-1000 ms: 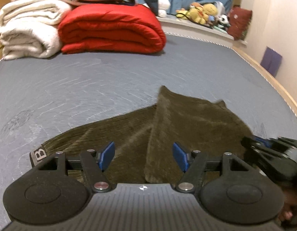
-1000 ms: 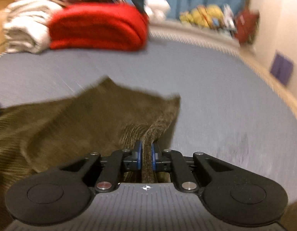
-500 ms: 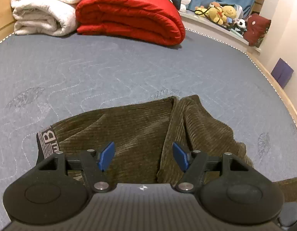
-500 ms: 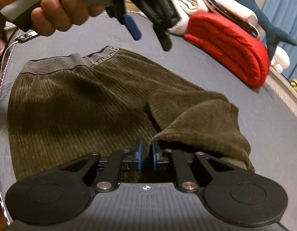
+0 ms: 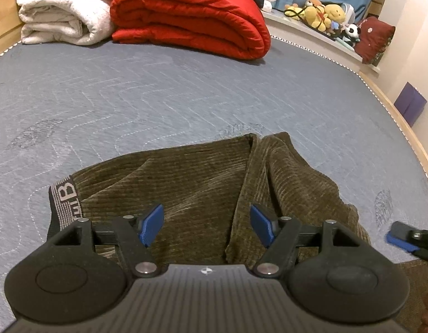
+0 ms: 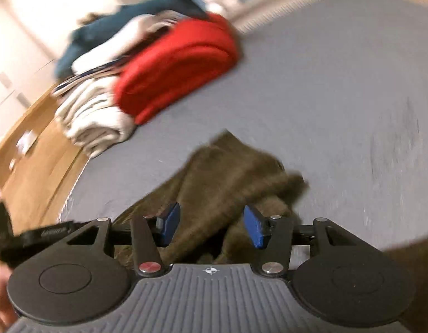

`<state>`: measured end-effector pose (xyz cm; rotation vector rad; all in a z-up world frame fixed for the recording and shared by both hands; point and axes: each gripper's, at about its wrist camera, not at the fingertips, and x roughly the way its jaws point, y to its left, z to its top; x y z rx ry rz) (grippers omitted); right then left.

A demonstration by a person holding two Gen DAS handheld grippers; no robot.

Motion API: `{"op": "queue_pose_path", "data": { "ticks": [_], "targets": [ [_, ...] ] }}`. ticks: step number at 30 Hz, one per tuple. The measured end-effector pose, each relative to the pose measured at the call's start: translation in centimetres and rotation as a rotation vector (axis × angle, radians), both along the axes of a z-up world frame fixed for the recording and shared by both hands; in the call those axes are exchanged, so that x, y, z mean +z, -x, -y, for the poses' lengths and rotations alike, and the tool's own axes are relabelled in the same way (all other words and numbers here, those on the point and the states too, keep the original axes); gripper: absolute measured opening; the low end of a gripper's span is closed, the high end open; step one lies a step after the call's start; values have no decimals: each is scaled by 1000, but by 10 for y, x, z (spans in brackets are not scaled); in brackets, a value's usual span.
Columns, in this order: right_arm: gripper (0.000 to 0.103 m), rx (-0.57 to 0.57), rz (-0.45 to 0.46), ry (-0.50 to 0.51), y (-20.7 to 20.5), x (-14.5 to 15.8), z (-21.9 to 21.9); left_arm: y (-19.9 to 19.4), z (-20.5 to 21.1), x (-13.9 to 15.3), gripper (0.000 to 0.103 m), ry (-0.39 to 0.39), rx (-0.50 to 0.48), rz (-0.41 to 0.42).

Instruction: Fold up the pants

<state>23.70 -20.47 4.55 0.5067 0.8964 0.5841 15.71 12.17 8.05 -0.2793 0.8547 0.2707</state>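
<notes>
Olive-brown corduroy pants lie on the grey-blue mattress, a leg folded over the seat at the right. The dark waistband with a white "B" is at the left. My left gripper is open and empty, just above the pants. My right gripper is open and empty over the folded leg; this view is blurred. One of its blue fingertips shows at the right edge of the left wrist view.
A folded red quilt and white blankets are stacked at the far end of the mattress. Stuffed toys sit on a ledge beyond. A wooden bed rim runs along the right, with a purple box by the wall.
My right gripper has opened and let go of the pant leg, which now lies folded over the seat. The right view has swung round. The left gripper has stayed open and barely moved.
</notes>
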Motion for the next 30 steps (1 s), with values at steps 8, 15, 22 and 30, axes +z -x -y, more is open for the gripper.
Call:
{"op": "queue_pose_path", "data": {
  "ticks": [8,15,22,30],
  "targets": [
    [54,1,-243,-15,-22,-43,-43,-4,3,-4,74,3,2,-13],
    [53,-26,-252,7,-47,-66,-76,-8,-3,-10,74,-6,21,-32],
    [8,-24,-24,92,-73,-41,-106,-11,-6,-14,74,-17,45,-42],
    [5,47,314,23,-91,68,-106,-18,-8,-11,74,-45,61,-22]
  ]
}}
